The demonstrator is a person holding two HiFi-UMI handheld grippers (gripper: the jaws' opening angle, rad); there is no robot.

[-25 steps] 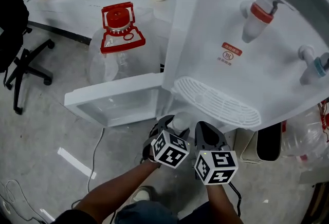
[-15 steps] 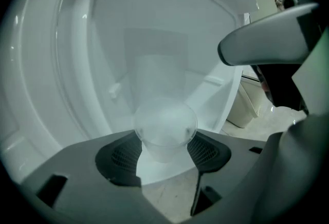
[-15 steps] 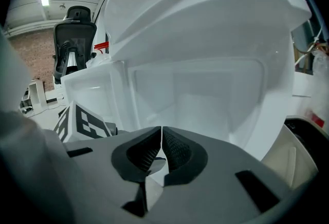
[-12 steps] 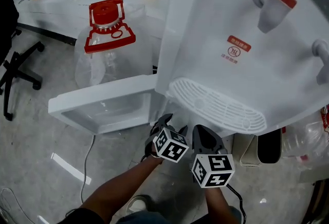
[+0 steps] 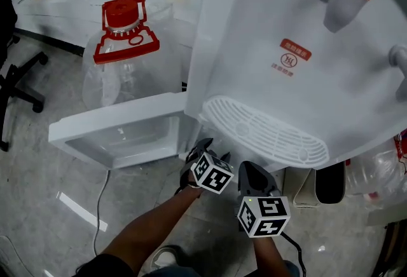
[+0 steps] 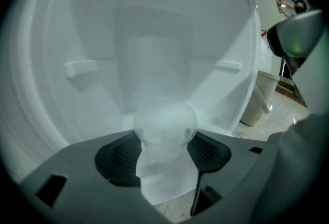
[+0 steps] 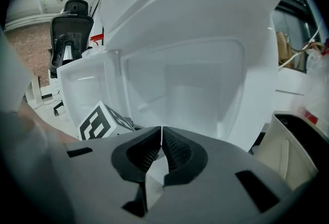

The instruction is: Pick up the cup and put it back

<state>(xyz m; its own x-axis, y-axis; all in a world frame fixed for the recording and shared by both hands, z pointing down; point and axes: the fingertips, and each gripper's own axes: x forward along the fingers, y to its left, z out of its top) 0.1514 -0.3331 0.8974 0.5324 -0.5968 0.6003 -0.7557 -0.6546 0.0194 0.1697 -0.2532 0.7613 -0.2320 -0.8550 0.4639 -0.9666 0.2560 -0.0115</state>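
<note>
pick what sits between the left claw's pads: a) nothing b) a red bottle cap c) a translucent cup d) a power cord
C: the left gripper view shows the translucent cup clamped in the left claw, in front of the water dispenser's open compartment.

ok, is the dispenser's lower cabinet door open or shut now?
Open. The door stands swung out left of the water dispenser in the head view; the left gripper view looks straight into the cabinet.
</note>
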